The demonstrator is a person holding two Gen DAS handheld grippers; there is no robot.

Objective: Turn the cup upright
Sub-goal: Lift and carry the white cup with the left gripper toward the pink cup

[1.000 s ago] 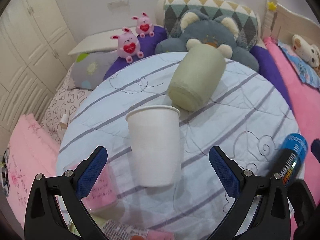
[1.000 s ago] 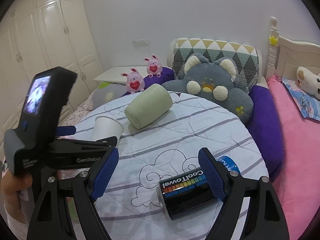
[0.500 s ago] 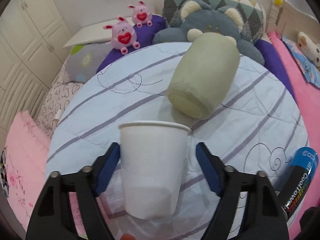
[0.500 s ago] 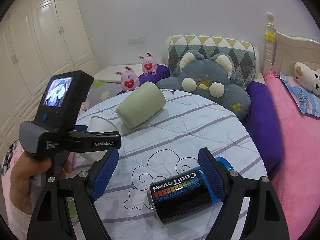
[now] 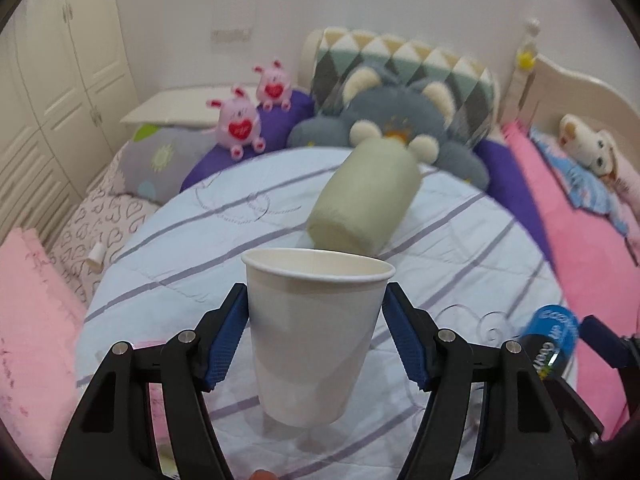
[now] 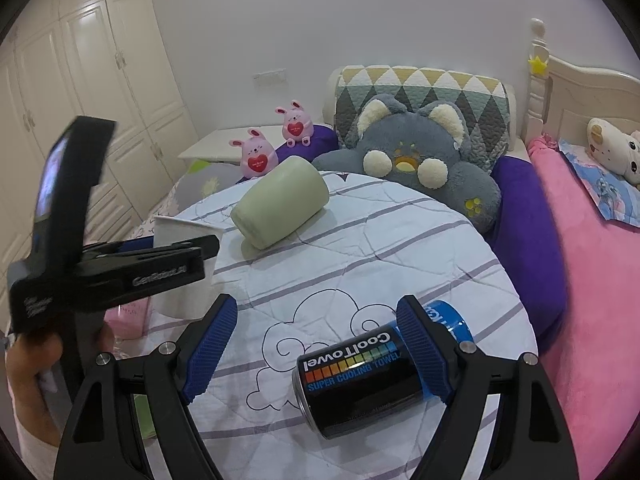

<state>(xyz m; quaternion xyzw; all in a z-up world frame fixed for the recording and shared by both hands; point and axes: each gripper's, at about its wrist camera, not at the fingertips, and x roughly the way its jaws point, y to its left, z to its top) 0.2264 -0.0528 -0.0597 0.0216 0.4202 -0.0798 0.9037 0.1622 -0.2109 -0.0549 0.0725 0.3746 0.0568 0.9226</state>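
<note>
Round table with striped quilted cover [image 5: 460, 240], bed and plush toys behind it. Green cylinder cushion [image 5: 364, 204] lies on its side at 12 o'clock on the cover, closed end toward the left wrist camera, just behind the cup. CoolTowel can [image 6: 376, 372] lies on its side at 5 o'clock in the right wrist view, black body, blue lid end pointing away; contents not visible. White paper cup [image 5: 316, 332] upright, mouth up, interior looks empty as far as the rim shows. Cup sits dead centre between the left gripper [image 5: 316, 336] pads, blue pads pressing its wall at 9 and 3 o'clock, jaws pinching the cup mid-height. Cup base appears just above the cover, shadow underneath; contact unclear. In the right wrist view the same cup shows at 9 o'clock, partly hidden by the left gripper body. Right gripper [image 6: 316, 348] jaws spread wide, holding nothing; the can lies beside its right pad, touching or not unclear.
</note>
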